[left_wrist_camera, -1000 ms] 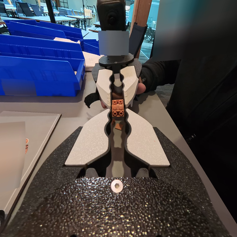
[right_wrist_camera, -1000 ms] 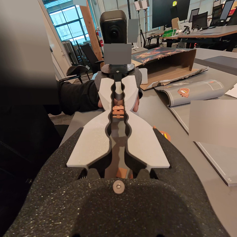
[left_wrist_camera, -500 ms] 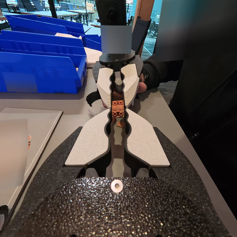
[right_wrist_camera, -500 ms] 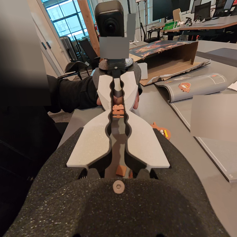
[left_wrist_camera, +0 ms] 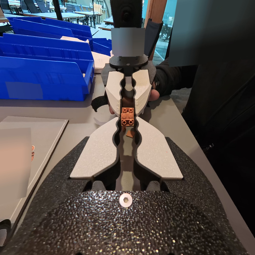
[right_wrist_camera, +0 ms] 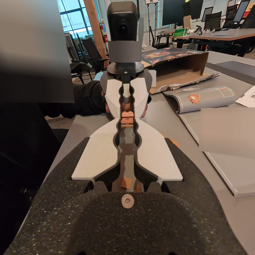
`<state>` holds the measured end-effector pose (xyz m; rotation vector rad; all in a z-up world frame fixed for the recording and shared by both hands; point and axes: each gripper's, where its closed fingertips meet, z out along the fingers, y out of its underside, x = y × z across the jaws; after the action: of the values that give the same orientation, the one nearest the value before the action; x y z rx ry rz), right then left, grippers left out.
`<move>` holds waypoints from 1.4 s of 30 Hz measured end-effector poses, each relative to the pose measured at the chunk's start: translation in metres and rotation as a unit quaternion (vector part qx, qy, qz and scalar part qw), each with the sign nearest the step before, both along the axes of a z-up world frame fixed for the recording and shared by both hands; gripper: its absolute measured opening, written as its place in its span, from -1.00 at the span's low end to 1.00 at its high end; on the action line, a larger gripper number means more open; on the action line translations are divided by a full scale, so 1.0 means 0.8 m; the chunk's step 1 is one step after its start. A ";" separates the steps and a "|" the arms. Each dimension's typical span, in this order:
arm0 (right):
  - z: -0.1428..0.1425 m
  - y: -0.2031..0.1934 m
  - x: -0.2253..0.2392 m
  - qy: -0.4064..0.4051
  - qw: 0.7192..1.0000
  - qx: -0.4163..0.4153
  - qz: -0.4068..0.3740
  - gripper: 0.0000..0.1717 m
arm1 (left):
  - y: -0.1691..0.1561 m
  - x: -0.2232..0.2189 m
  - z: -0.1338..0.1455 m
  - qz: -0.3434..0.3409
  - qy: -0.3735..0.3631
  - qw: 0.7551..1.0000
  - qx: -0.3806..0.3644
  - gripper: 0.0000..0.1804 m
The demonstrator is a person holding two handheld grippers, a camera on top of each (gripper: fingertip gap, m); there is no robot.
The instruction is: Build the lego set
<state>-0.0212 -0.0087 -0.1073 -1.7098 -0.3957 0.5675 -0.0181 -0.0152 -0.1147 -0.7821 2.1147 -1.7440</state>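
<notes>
The left gripper [left_wrist_camera: 127, 121] and the right gripper [left_wrist_camera: 127, 109] meet tip to tip above the table [left_wrist_camera: 162, 124], and the orange brick stack [left_wrist_camera: 127, 116] sits right at the join. In the left wrist view the stack's near end lies between the left's fingertips [left_wrist_camera: 110, 128], pads pressed on both sides, jaws only a brick's width apart. The far end, at 12 o'clock, goes into the right's tips, which pinch it just as narrowly. A hand [left_wrist_camera: 153, 94] shows behind that gripper at 1 o'clock.

The right wrist view agrees: the right gripper [right_wrist_camera: 127, 122] clamps its end of the stack [right_wrist_camera: 127, 118], and the left's tips clamp the other.

What has changed over the last second? Very little. Both grips are as tight as they were, and the stack hangs in the same spot between the tips. Only the background has drifted a touch.

Below the jaws, at 6 o'clock from the stack, a loose tile [left_wrist_camera: 130, 134] lies flat on the table. Blue bins [left_wrist_camera: 45, 77] stand at 10 o'clock. In the right view a torn box [right_wrist_camera: 179, 66] is at 2 o'clock, and a booklet [right_wrist_camera: 200, 99] lies at 3 o'clock.
</notes>
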 end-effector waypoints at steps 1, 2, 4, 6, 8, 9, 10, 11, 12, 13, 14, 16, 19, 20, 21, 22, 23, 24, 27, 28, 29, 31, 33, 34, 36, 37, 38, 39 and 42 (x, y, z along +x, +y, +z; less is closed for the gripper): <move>0.001 0.000 0.001 0.000 1.000 0.002 -0.001 -0.81 | 0.001 0.001 0.001 0.002 0.001 1.000 -0.003 -0.82; 0.002 0.000 0.001 0.001 1.000 0.003 -0.002 -0.81 | 0.001 0.001 0.001 0.003 0.002 1.000 -0.005 -0.82; 0.002 0.000 0.002 0.003 1.000 0.003 -0.001 -0.81 | 0.001 0.000 0.001 0.000 0.002 1.000 -0.007 -0.82; 0.003 -0.001 0.001 0.003 1.000 0.005 0.000 -0.81 | -0.001 0.001 0.000 0.000 0.003 1.000 -0.004 -0.82; 0.003 -0.001 -0.001 0.000 1.000 0.004 0.002 -0.81 | -0.004 -0.001 -0.001 -0.008 0.008 1.000 -0.005 -0.82; 0.002 -0.001 -0.001 -0.001 1.000 0.003 0.001 -0.81 | -0.005 0.000 -0.002 -0.007 0.007 1.000 -0.005 -0.82; 0.002 0.000 0.000 0.000 1.000 0.003 -0.001 -0.81 | -0.005 0.000 -0.001 -0.006 0.006 1.000 -0.006 -0.82; 0.003 0.000 0.000 0.003 1.000 0.003 -0.001 -0.81 | -0.005 0.001 0.000 -0.005 0.006 1.000 -0.010 -0.82; 0.003 0.000 0.001 0.008 1.000 0.002 -0.002 -0.81 | -0.005 0.002 0.000 -0.004 0.006 1.000 -0.014 -0.82; 0.004 0.000 0.002 0.013 1.000 0.002 -0.002 -0.81 | -0.005 0.002 0.001 -0.002 0.005 1.000 -0.019 -0.82; 0.005 0.000 0.001 0.020 1.000 0.001 0.000 -0.81 | -0.005 0.002 0.002 -0.003 0.006 1.000 -0.023 -0.82; 0.005 0.000 0.002 0.030 1.000 0.000 0.000 -0.81 | -0.006 0.002 0.002 -0.003 0.008 1.000 -0.030 -0.82; 0.006 0.000 -0.001 0.042 0.999 -0.002 0.005 -0.81 | -0.008 0.002 0.001 -0.005 0.010 0.999 -0.029 -0.80; 0.005 0.000 -0.002 0.043 0.999 -0.003 0.004 -0.81 | -0.009 0.002 -0.001 -0.006 0.012 1.000 -0.026 -0.79; 0.005 0.001 -0.002 0.043 0.999 -0.003 0.002 -0.81 | -0.010 0.002 -0.002 -0.006 0.014 1.000 -0.023 -0.79; 0.005 0.001 -0.002 0.044 0.999 -0.002 0.001 -0.81 | -0.010 0.002 -0.002 -0.008 0.015 1.000 -0.024 -0.79; 0.005 0.001 -0.002 0.046 0.999 -0.003 0.001 -0.81 | -0.011 0.001 -0.002 -0.012 0.017 0.999 -0.027 -0.82; 0.004 0.001 -0.002 0.048 0.999 -0.005 0.000 -0.81 | -0.011 0.001 -0.002 -0.012 0.019 0.999 -0.028 -0.82; 0.002 0.002 0.001 0.048 0.999 -0.010 -0.002 -0.81 | -0.010 0.003 -0.004 -0.007 0.022 0.999 -0.024 -0.82; 0.002 0.003 0.002 0.047 0.999 -0.011 -0.005 -0.81 | -0.009 0.004 -0.004 -0.005 0.022 0.999 -0.026 -0.82; 0.002 0.003 0.004 0.046 0.999 -0.011 -0.009 -0.81 | -0.007 0.006 -0.003 0.001 0.021 0.999 -0.027 -0.82; 0.004 0.003 0.010 0.047 0.999 -0.009 -0.018 -0.81 | 0.002 0.010 0.000 0.019 0.015 0.999 -0.028 -0.78; 0.007 0.002 0.013 0.047 0.999 -0.006 -0.018 -0.81 | 0.020 0.016 0.010 0.051 0.001 0.998 -0.043 -0.84; 0.007 0.002 0.015 0.043 0.999 -0.006 -0.019 -0.81 | 0.031 0.018 0.019 0.067 -0.006 0.996 -0.058 -0.84; 0.005 0.001 0.014 0.032 0.999 -0.012 -0.018 -0.81 | 0.054 0.018 0.035 0.094 -0.015 0.992 -0.080 -0.83; 0.001 0.001 0.013 0.025 0.999 -0.019 -0.016 -0.81 | 0.067 0.018 0.042 0.110 -0.021 0.991 -0.080 -0.83; -0.004 0.002 0.011 0.016 0.999 -0.027 -0.014 -0.81 | 0.080 0.016 0.048 0.127 -0.027 0.989 -0.071 -0.83; -0.009 0.002 0.009 0.004 0.999 -0.034 -0.013 -0.81 | 0.092 0.013 0.050 0.143 -0.027 0.988 -0.052 -0.82; -0.021 0.001 0.004 -0.027 0.998 -0.051 -0.006 -0.81 | 0.118 -0.007 0.025 0.170 0.023 0.984 0.050 -0.76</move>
<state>-0.0181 -0.0076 -0.1245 -1.8278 -0.4004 0.5415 -0.0235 0.0791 -0.0944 -1.0892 1.9405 -1.4445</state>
